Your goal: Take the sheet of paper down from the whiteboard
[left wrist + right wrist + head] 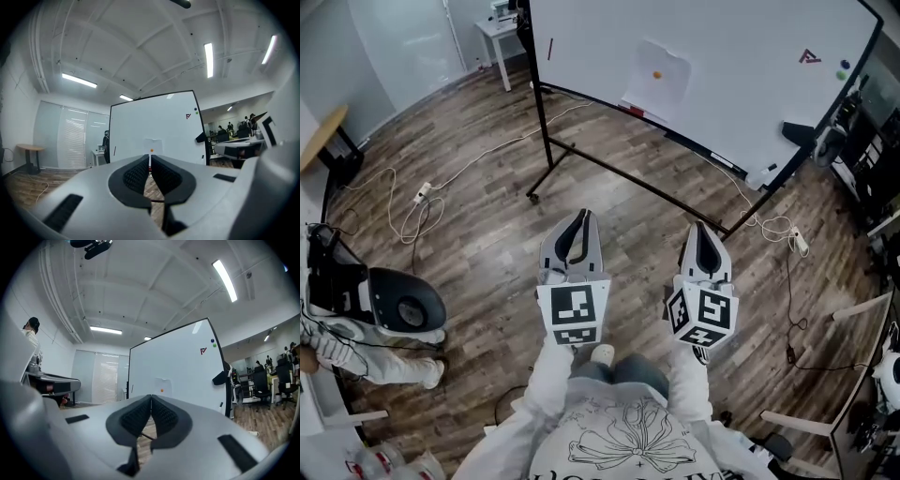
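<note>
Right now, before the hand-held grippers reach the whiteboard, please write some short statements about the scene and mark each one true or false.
1. The sheet of paper hangs on the whiteboard under an orange magnet. True.
2. The left hand-held gripper is shut on the sheet. False: its jaws are together but empty, well away from the board.
3. The right hand-held gripper has its jaws together. True.
4. The whiteboard has been laid down flat. False: it stands upright on a black frame.
</note>
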### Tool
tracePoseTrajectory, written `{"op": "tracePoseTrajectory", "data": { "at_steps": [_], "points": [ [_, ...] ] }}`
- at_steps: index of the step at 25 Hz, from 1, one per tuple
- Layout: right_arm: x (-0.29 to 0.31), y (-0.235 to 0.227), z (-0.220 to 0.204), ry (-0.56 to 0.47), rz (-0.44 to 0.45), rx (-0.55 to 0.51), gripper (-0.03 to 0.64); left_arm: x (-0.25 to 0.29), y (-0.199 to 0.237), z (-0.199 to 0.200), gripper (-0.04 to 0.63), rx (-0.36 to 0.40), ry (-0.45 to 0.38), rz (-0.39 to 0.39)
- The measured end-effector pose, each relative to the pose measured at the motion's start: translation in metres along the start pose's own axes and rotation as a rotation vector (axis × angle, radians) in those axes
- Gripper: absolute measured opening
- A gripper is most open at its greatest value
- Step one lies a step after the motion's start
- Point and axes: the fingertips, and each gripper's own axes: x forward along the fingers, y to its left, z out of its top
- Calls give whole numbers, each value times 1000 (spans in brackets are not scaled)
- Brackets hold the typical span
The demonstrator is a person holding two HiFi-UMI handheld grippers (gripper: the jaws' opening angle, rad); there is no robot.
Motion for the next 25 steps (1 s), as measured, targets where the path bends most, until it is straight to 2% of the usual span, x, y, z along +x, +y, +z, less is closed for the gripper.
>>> {"op": "tracePoseTrajectory", "data": {
  "at_steps": [13,25],
  "points": [
    [111,-18,-22,49,-1,-12,3,112,19,-25,14,-27,44,-10],
    [272,-70,-7,25,36,-18,3,271,26,-12,14,-31,29,21]
  ]
}}
